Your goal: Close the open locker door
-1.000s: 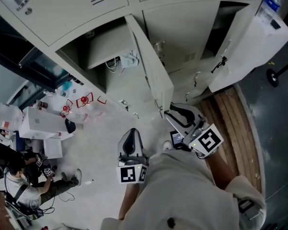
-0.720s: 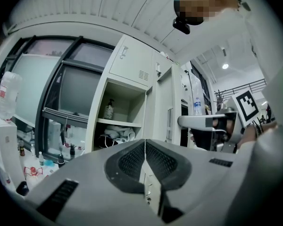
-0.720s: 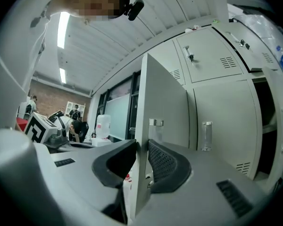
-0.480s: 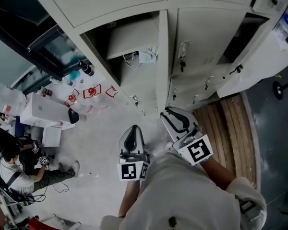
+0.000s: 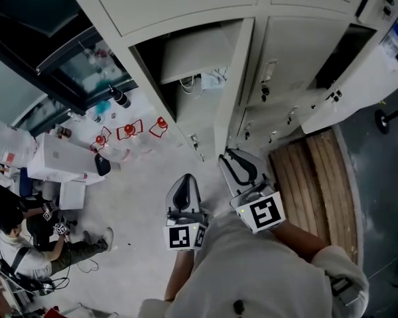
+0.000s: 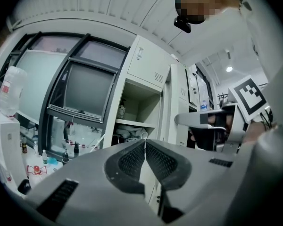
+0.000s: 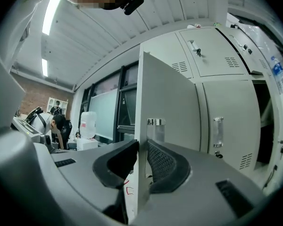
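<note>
The right gripper point(image 7: 142, 147), jaws just closing, pinches the locker door point(image 7: 165, 102) edge mid-frame to swing it; the left gripper point(image 6: 145, 147) sits closed, empty.

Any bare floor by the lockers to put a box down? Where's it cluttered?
Bare floor between the door and the white boxes. The wooden pallet right of the door is bare too. Crowded: red items, cables on the locker shelf, seated person lower left.

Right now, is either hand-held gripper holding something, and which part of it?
The right hand-held gripper pinches the locker door by its free edge; its jaws have just been closing on it. The left hand-held gripper is shut, empty.
</note>
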A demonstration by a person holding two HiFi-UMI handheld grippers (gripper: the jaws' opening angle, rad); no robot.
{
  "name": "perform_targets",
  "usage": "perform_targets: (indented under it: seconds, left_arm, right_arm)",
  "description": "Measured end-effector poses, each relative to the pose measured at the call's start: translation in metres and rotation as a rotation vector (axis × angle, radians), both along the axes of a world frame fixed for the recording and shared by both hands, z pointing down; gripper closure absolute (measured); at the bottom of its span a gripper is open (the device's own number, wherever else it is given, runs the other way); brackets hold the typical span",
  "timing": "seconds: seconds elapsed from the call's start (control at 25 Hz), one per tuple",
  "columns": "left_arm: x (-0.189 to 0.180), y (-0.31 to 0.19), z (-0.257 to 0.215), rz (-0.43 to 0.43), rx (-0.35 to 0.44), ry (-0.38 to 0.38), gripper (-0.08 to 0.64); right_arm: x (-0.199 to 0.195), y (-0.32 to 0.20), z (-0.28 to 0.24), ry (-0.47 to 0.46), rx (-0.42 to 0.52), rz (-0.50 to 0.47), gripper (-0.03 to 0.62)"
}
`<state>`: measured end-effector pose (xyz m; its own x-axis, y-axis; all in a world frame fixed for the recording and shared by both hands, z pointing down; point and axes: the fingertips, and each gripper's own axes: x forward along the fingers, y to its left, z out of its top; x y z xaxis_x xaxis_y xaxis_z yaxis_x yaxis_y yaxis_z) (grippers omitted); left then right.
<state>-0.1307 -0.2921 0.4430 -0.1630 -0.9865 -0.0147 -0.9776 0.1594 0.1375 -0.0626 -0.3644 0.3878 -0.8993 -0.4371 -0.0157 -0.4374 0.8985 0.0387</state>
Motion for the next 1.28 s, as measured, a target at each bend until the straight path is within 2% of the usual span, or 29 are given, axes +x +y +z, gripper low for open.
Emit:
perform_targets:
  seconds: [0.44, 0.68, 0.84, 1.28]
  left_arm:
    - [-0.064, 0.0, -0.006, 0.085, -0.01, -0.01, 0.548]
    - [-0.096, -0.006, -0.01, 0.127, -0.002, -0.027, 0.548]
    - [-0.111, -0.008, -0.014, 0.162, 0.01, -0.047, 0.548]
    - [-0.142, -0.015, -0.017, 0.262, 0.028, -0.029, 0.548]
  right_arm:
    - [-0.051, 0.0, -0.001, 0.005, -0.034, 0.182, 0.515]
    - [-0.078, -0.004, -0.002, 0.013, -0.027, 0.241, 0.515]
    - [-0.089, -0.007, 0.002, 0.035, -0.033, 0.29, 0.517]
    - [-0.127, -0.022, 0.002, 0.067, -0.042, 0.384, 0.518]
